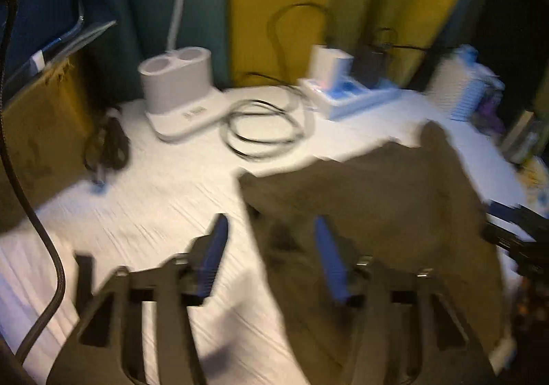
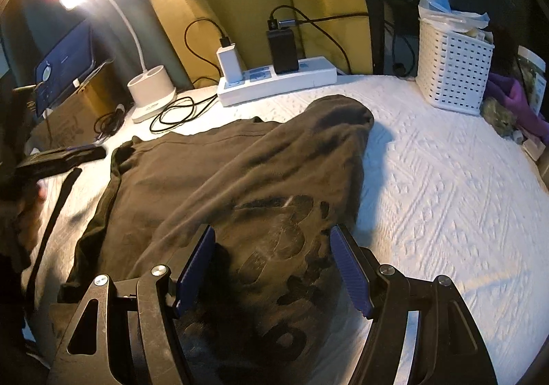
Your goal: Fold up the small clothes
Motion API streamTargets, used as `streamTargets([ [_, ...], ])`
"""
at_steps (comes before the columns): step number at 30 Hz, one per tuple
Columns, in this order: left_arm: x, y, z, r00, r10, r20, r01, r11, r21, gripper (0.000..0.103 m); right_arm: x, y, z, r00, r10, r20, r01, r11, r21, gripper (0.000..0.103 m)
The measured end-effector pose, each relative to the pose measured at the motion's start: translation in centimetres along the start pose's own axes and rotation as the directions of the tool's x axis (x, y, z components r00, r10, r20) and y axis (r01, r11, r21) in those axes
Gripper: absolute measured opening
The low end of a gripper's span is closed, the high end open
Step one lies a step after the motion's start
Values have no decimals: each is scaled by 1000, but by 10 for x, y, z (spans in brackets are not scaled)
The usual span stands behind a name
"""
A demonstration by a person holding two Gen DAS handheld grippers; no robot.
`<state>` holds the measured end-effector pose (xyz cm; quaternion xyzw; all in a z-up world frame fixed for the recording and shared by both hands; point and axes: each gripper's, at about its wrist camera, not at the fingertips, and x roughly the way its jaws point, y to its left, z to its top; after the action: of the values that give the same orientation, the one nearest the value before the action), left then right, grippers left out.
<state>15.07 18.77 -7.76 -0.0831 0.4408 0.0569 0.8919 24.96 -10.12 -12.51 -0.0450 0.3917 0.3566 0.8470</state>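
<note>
Brown, soft and rumpled, the small cotton T-shirt with a dark print [image 2: 240,186] lies across the white textured counter [image 2: 446,186], its long axis running from the near printed part away toward the white power strip [image 2: 278,80] at the back, with a bunched fold [image 2: 343,114] humped at the far end. The right tongs [image 2: 272,268] hang directly over the printed area with their 2 blue ribbed pads [image 2: 350,268] set wide apart; nothing is between them and they grip nothing, though cloth lies just below. The left tongs [image 1: 269,258] stand about half open and empty in a motion-blurred view, straddling the shirt's left edge [image 1: 254,213]: 1 pad is over bare counter, the other over brown fabric, so the garment lies to their right and ahead. In the right wrist view the left tongs [image 2: 61,158] appear as a dark blurred shape just beside the shirt's far-left corner. Judging from this, the left side is the nearer to that free edge and corner, while the right is better placed for the near hem under it; the next fold probably turns on taking an edge and carrying it across the long axis. A white lamp base [image 1: 178,83], a coiled black cable [image 1: 264,131] and a white perforated basket [image 2: 453,69] sit well apart at the back.
</note>
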Motion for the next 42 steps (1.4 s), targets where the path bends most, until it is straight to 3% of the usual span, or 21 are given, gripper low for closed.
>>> streamTargets([
  [3, -10, -23, -21, 995, -93, -41, 93, 996, 16, 55, -7, 3, -3, 1000, 1, 7, -1, 1000, 3, 72],
  [7, -21, -54, -50, 989, -120, -84, 125, 991, 55, 55, -21, 7, -10, 1000, 2, 24, -3, 1000, 5, 72],
  [12, -16, -64, -81, 991, -54, -125, 64, 995, 76, 55, -37, 12, -25, 999, 7, 33, -7, 1000, 4, 72],
  [16, -11, -61, -104, 989, 46, -143, -32, 994, 100, 55, -46, 17, -38, 999, 13, 34, -13, 1000, -7, 72],
  [24, -35, -33, -133, 989, 118, -94, -118, 993, 4, 57, -49, 24, -65, 1000, 19, -5, -19, 1000, -20, 72],
  [29, -46, -25, -148, 985, 149, -86, -152, 988, -25, 57, -44, 22, -83, 998, -32, -46, 31, 999, -36, 72],
  [35, -69, -18, -147, 990, 119, -71, -124, 989, -82, 57, -48, 10, -93, 998, -35, -58, 34, 999, -17, 72],
  [42, -75, -44, -103, 995, 92, 29, -92, 996, -15, 57, -59, -4, -86, 999, -29, -23, 29, 1000, 1, 72],
])
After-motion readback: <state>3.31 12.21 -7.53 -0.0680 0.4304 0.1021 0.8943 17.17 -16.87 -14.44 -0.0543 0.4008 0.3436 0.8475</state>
